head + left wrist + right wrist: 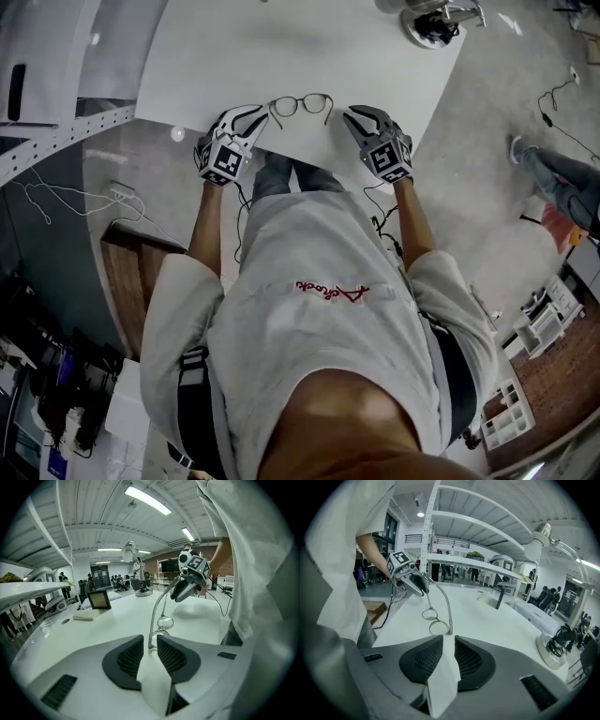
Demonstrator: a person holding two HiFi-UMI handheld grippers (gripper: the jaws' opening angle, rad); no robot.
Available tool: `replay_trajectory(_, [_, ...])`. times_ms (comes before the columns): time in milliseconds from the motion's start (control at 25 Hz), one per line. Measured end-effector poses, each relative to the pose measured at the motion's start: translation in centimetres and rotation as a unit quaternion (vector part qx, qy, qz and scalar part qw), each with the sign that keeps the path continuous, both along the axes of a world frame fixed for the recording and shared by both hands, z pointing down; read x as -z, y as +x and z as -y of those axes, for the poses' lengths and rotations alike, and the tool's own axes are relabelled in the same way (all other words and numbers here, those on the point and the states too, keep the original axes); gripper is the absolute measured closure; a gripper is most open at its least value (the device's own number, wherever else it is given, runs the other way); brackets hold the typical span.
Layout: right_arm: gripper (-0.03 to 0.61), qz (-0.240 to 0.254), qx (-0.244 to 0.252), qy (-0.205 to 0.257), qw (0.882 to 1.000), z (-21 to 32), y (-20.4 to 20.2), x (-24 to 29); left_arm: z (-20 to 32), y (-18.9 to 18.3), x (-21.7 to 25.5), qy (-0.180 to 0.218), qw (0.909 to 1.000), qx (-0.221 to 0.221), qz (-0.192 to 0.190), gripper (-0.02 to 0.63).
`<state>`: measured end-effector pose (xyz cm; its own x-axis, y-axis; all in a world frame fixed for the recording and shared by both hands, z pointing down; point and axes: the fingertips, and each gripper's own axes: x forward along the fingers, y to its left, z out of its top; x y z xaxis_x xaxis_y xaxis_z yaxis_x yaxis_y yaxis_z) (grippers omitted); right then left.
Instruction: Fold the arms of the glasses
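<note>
The glasses [301,103] sat near the front edge of the white counter [281,47], between the two grippers. They appeared to rest lens-side down, with both arms open and rising off the surface. Neither arm was folded, so the task was at its approach step.

The left gripper [150,641] had its fingers [129,660] a narrow way apart, and the base of the near arm stood at the mouth of the gap with no pad pressing on it. The right gripper [449,639] mirrored this at the other end, its fingers [471,660] likewise slightly parted and holding nothing.

By my judgement, the next move called for one gripper to steady the frame at its corner. The other would then swing its arm down across the lenses. The frame looked thin and light and would probably slide on the smooth counter if pushed unbraced.
</note>
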<state>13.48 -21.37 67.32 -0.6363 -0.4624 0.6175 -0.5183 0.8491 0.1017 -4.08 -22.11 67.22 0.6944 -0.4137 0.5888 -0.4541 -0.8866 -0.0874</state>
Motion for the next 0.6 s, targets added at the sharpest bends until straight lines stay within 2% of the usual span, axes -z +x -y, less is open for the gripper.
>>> replay_trajectory(80, [0.43, -0.024, 0.028, 0.007, 0.999, 0.1, -0.3, -0.5, 0.2, 0.2, 0.1, 0.006, 0.9999, -0.008, 0.01, 0.491])
replay_trajectory(160, [0.407, -0.046, 0.055, 0.018, 0.997, 0.3, -0.6, -0.8, 0.4, 0.4, 0.0, 0.016, 0.9992, -0.024, 0.027, 0.491])
replay_trajectory(240, [0.403, -0.056, 0.077, 0.027, 0.995, 0.5, -1.1, -0.8, 0.5, 0.6, 0.0, 0.022, 0.9984, -0.037, 0.038, 0.489])
replay_trajectory(400, [0.403, -0.063, 0.113, 0.047, 0.99, 1.0, -2.1, 0.1, 0.7, 0.8, 0.9, 0.033, 0.9978, -0.047, 0.035, 0.489])
replay_trajectory(600, [0.404, -0.07, 0.137, 0.056, 0.987, 1.5, -2.5, 0.6, 0.6, 1.6, 1.2, 0.043, 0.9954, -0.073, 0.045, 0.489])
